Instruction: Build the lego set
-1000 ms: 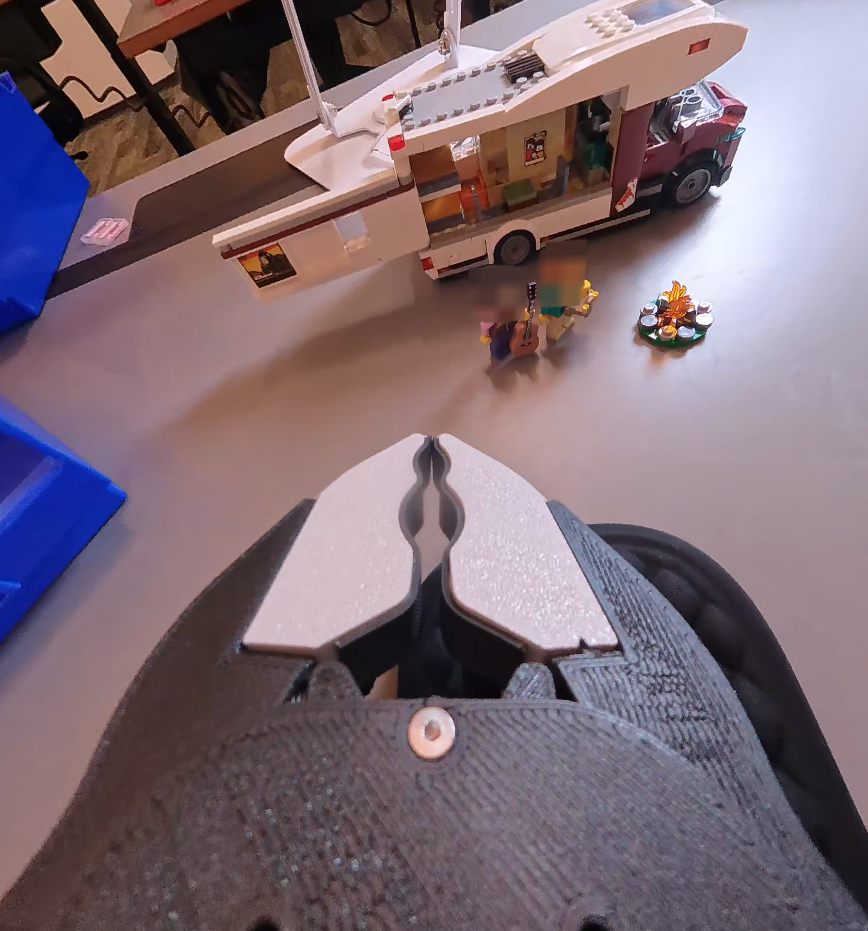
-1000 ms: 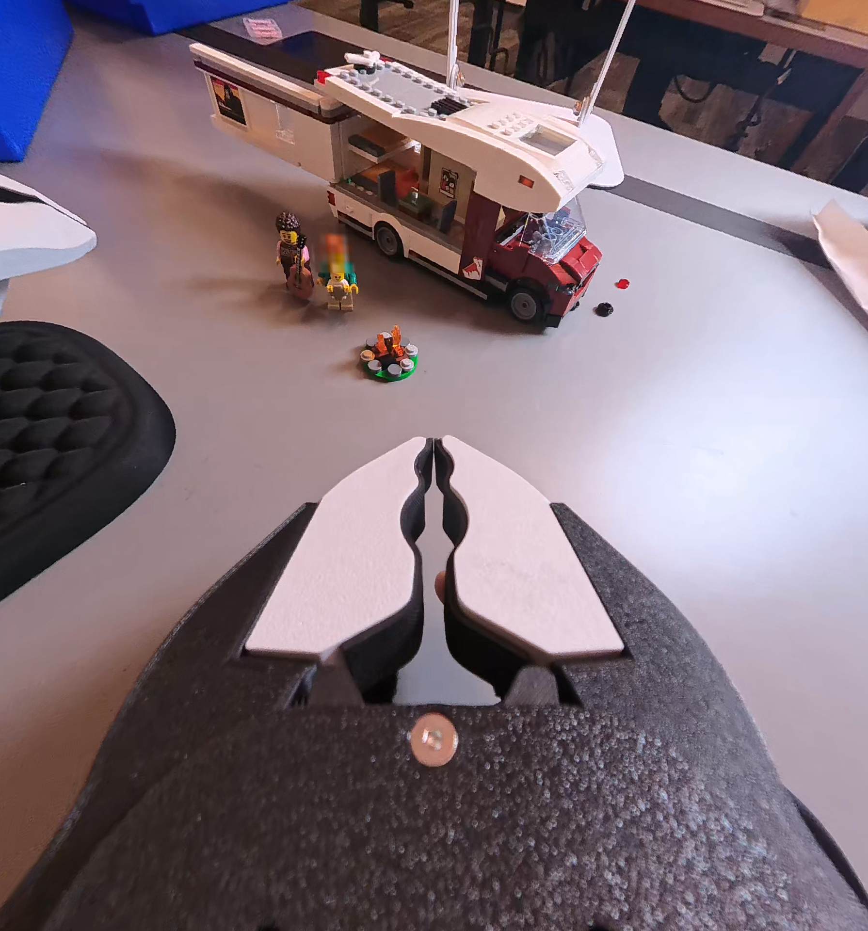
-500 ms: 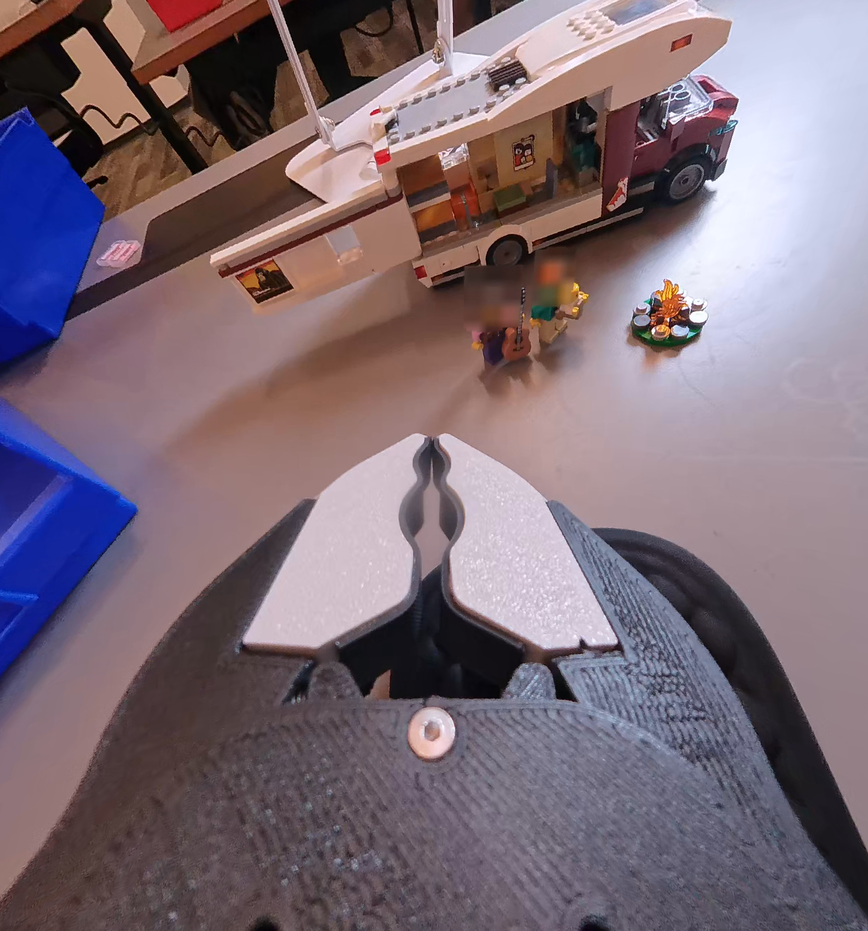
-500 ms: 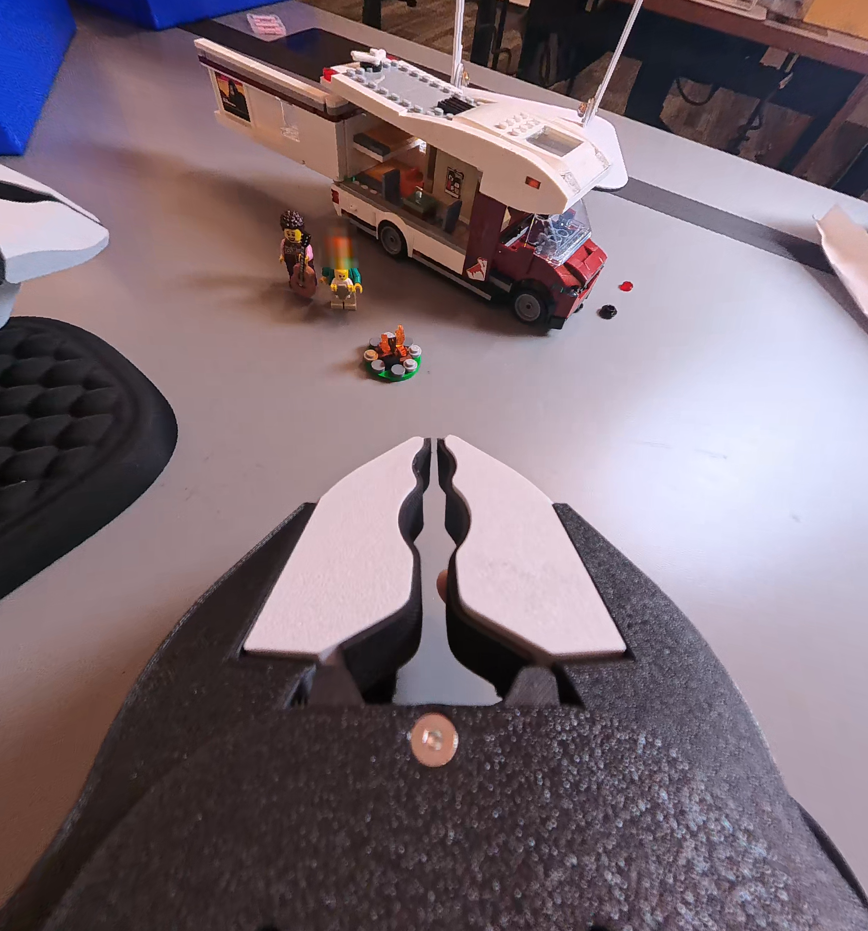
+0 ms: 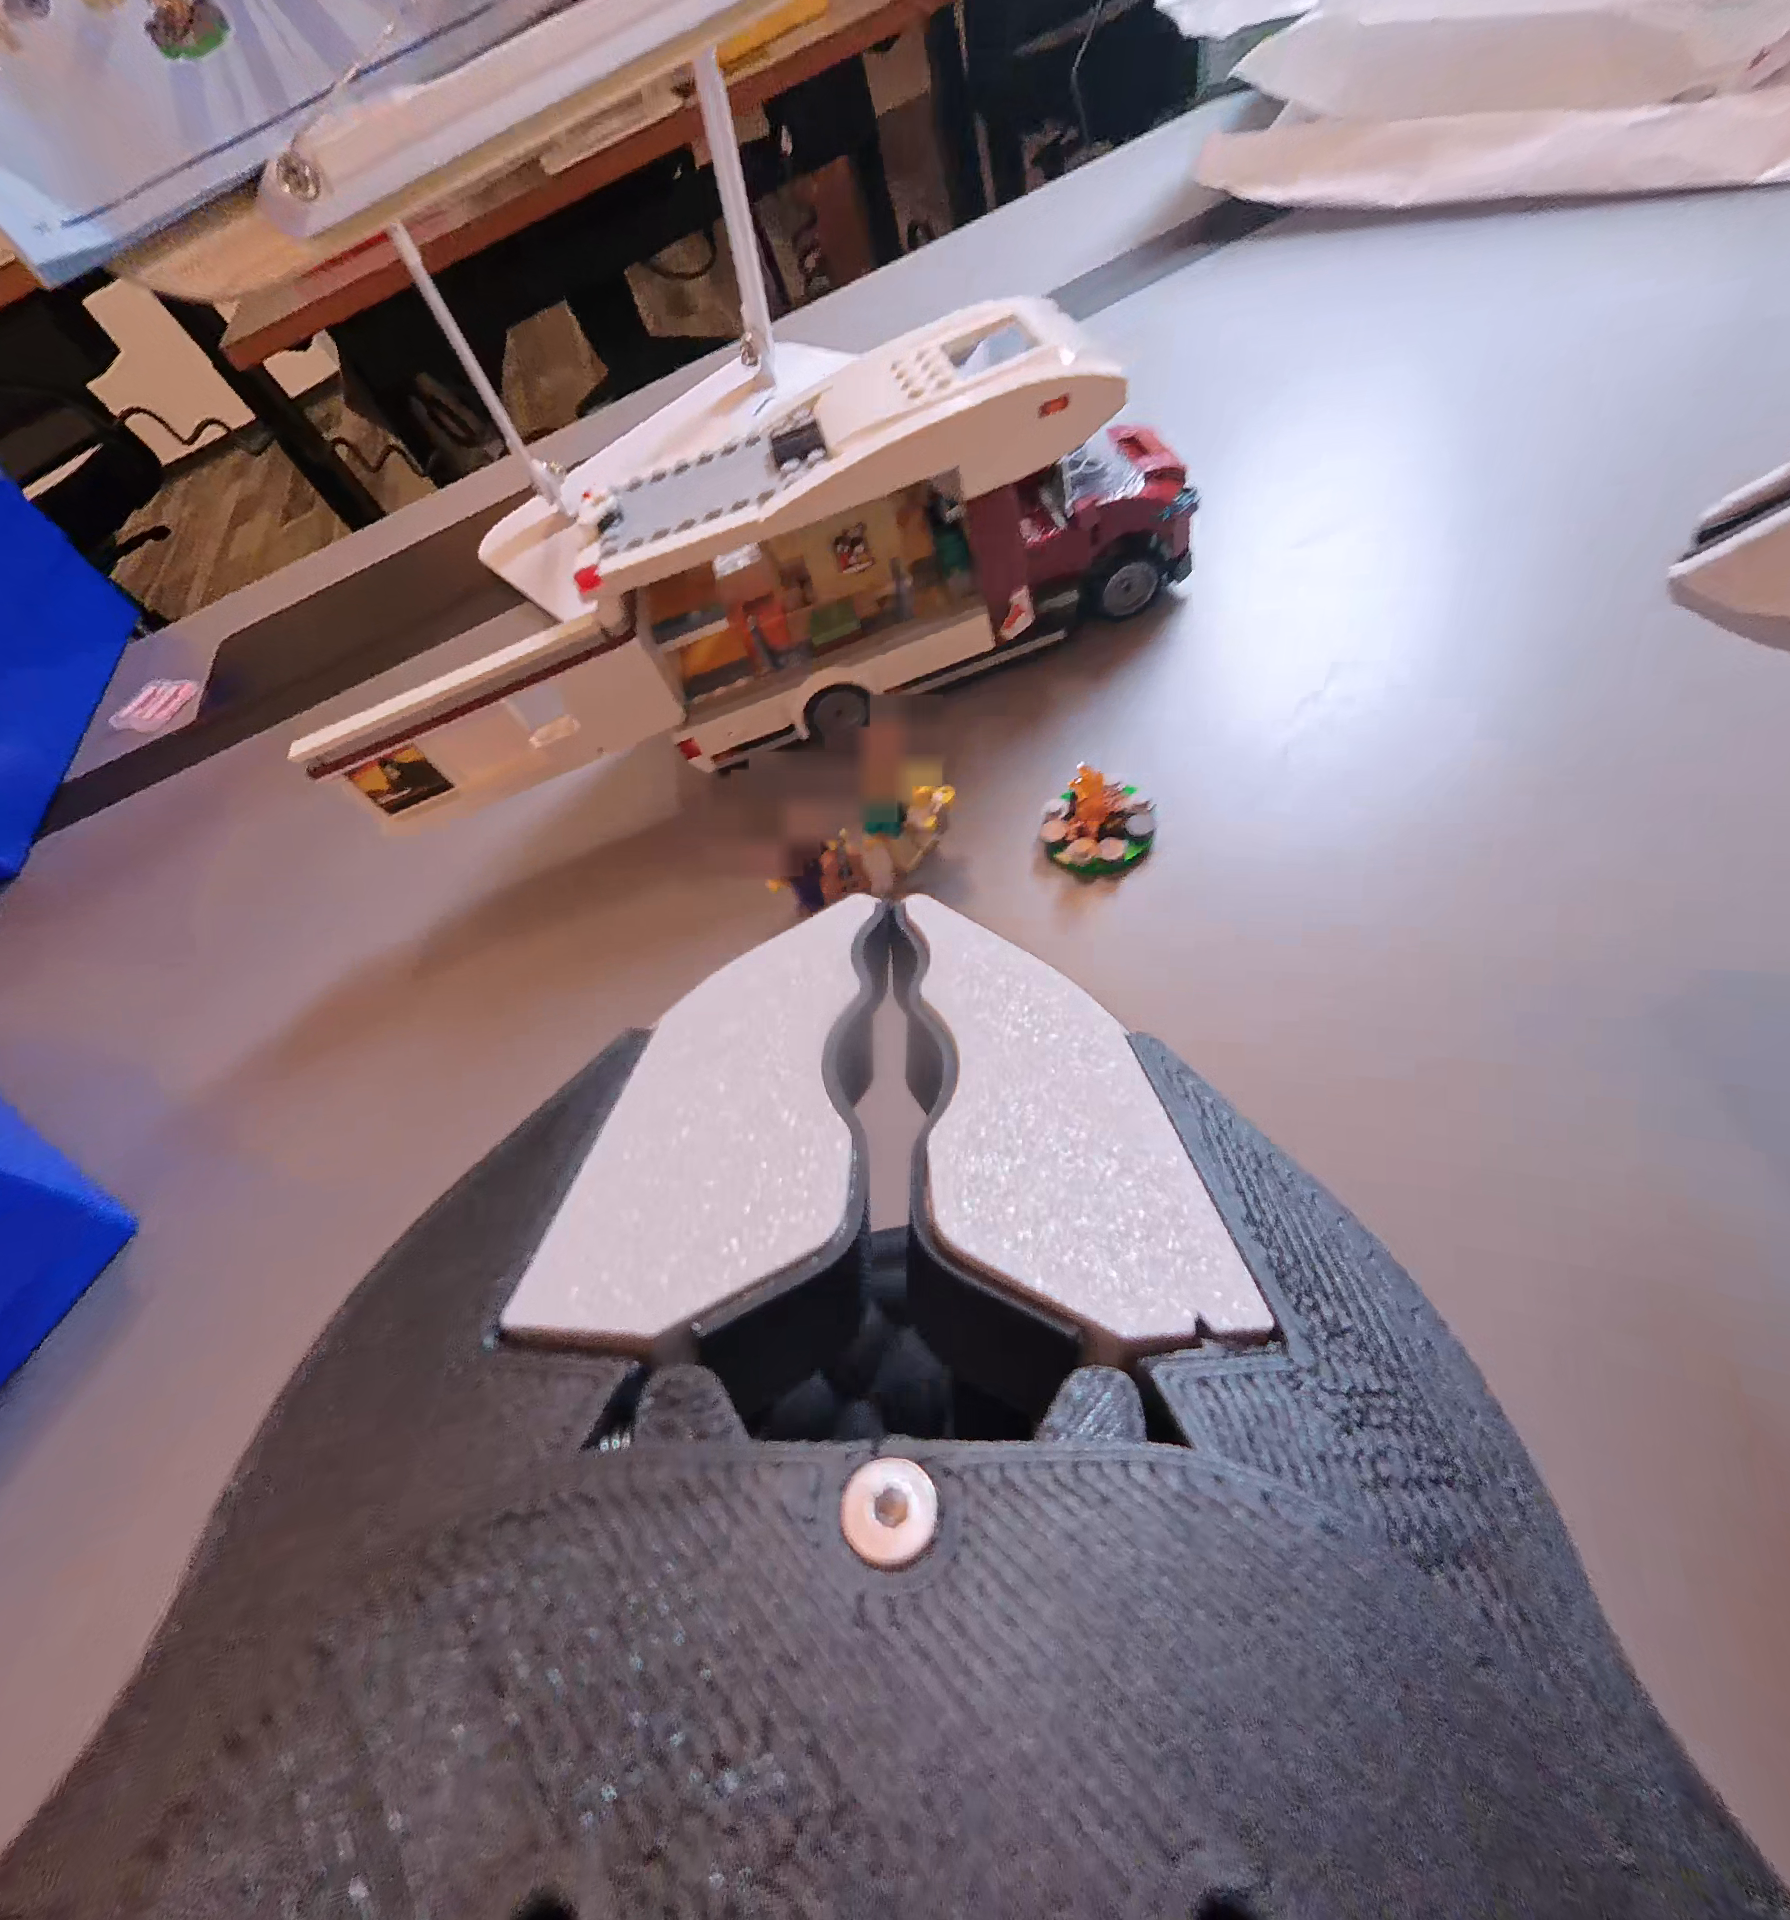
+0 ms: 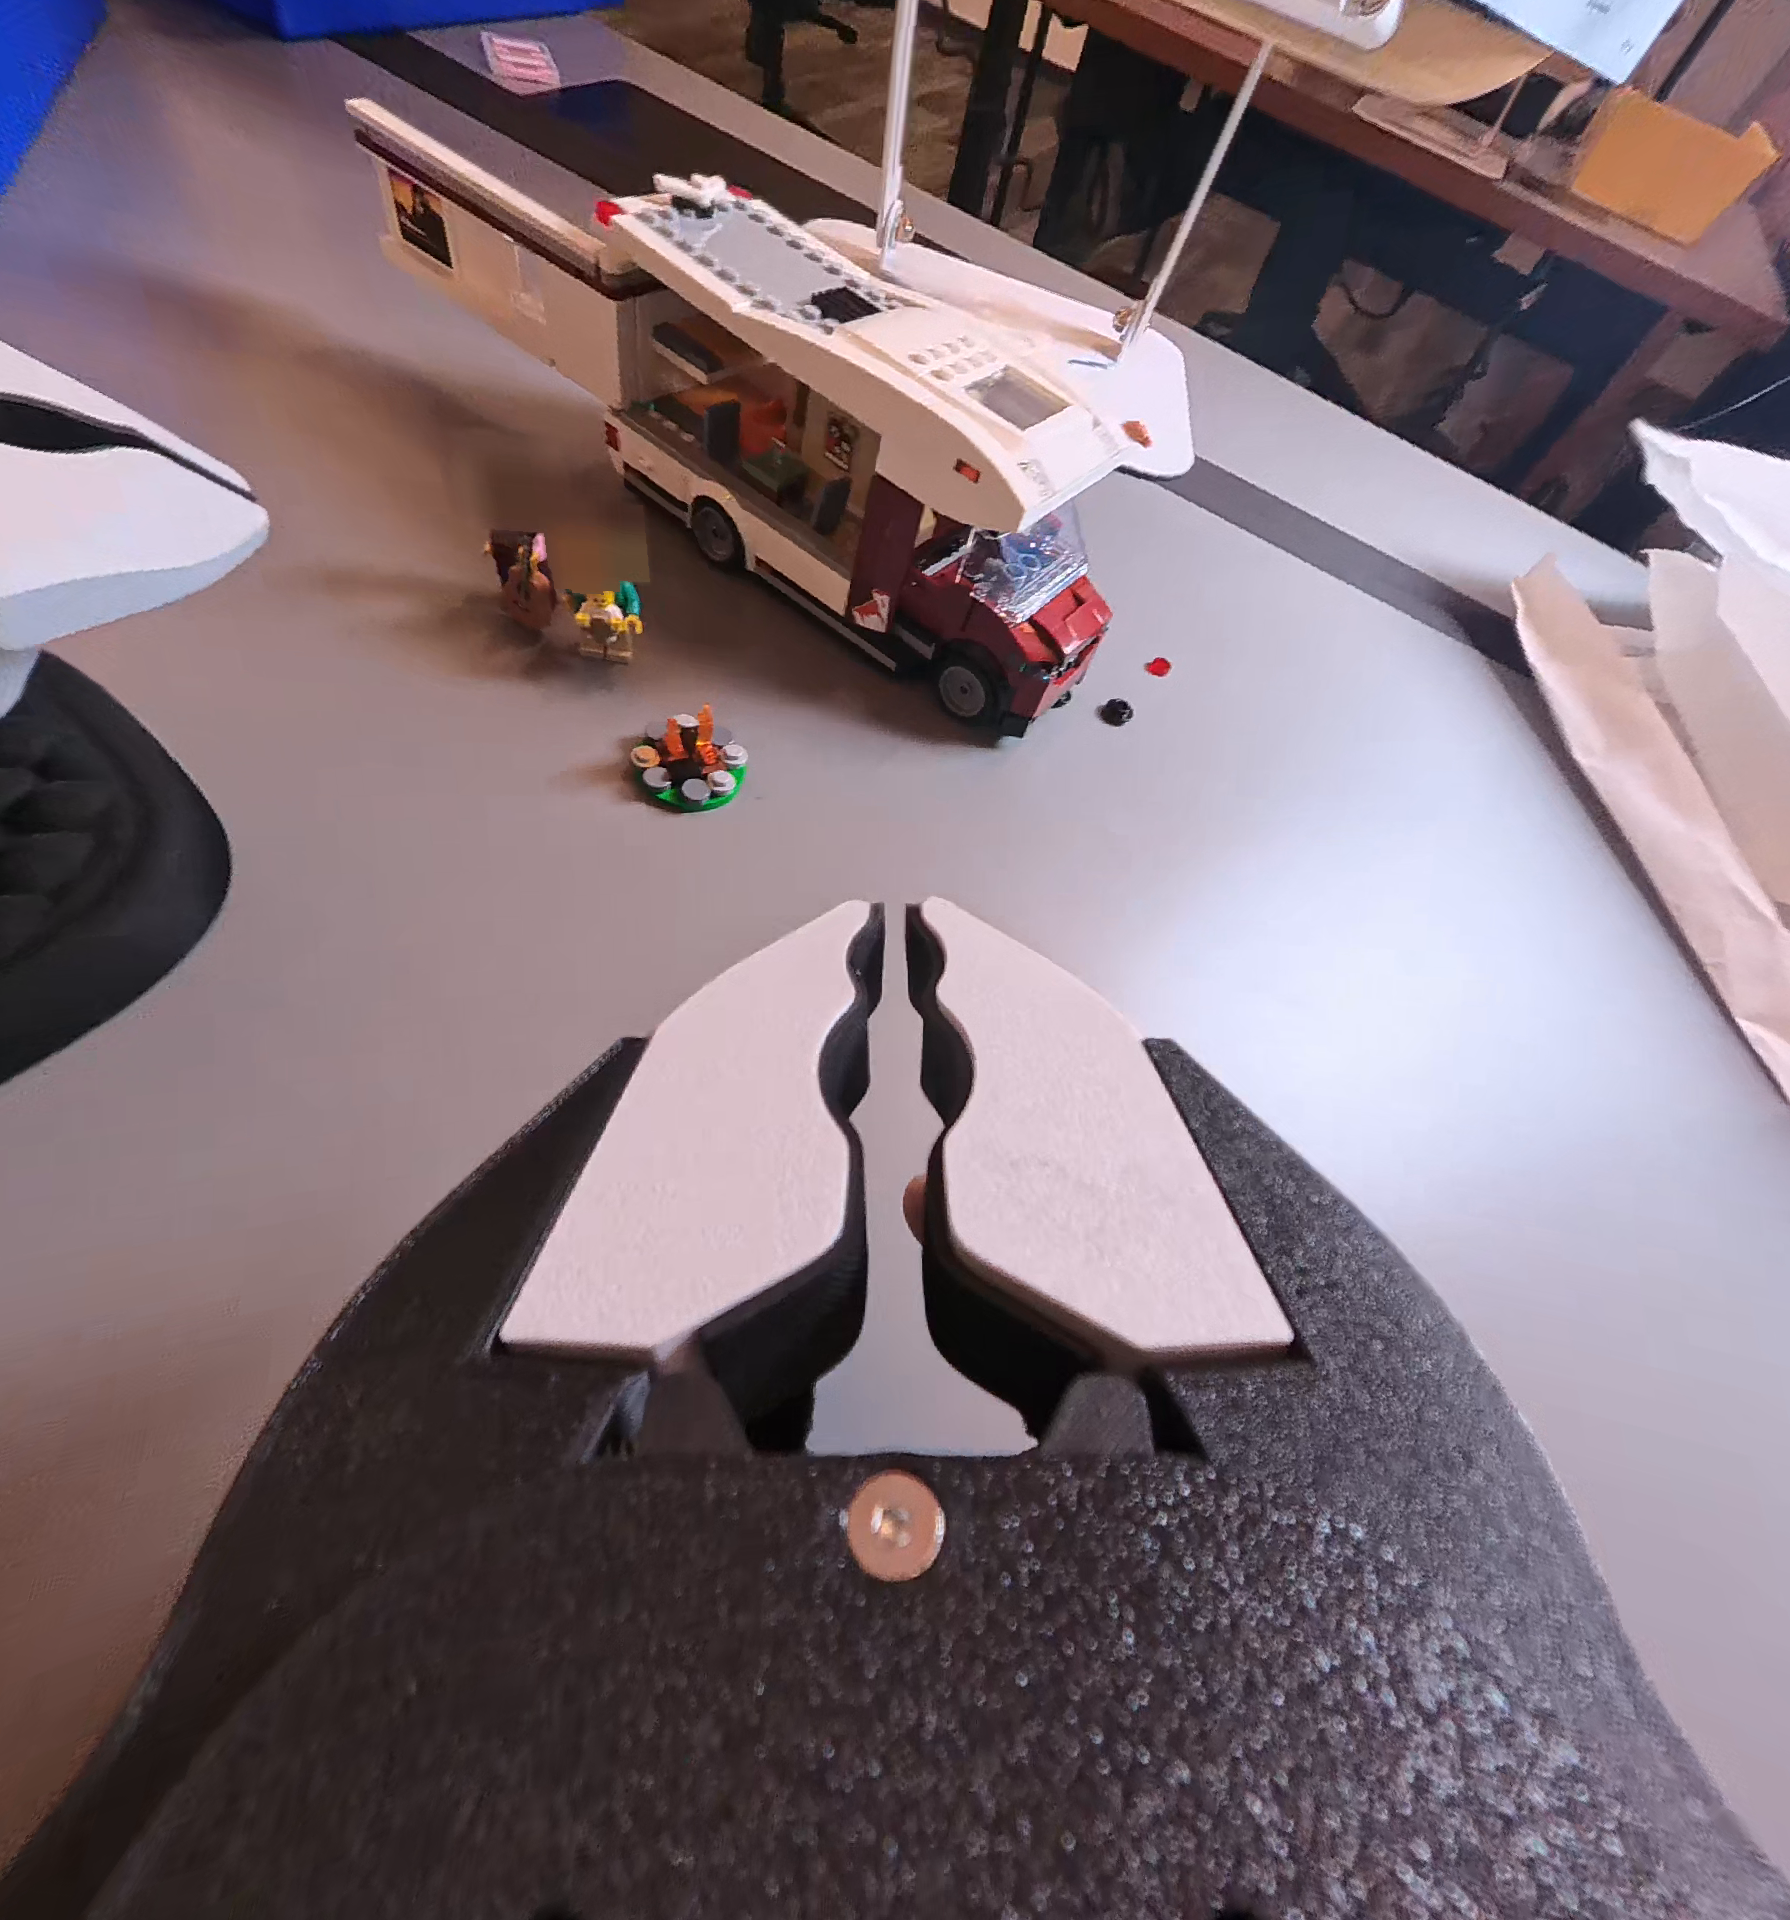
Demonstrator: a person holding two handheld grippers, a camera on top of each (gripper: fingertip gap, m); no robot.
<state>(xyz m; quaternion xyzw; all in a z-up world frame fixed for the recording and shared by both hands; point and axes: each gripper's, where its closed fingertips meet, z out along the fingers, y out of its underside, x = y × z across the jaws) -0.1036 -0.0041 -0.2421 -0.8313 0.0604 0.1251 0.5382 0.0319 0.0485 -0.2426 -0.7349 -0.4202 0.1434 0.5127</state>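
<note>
Now my left tongs (image 5: 891,906), shut and empty, have drawn up just behind two small plastic toy figures (image 5: 906,831), while my right tongs (image 6: 894,909) stand barely parted, holding nothing.

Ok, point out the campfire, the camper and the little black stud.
campfire (image 6: 690,767), right wrist view, on its orange flames.
camper (image 6: 875,343), right wrist view, on its white roof.
black stud (image 6: 1115,712), right wrist view, on its top.
</note>
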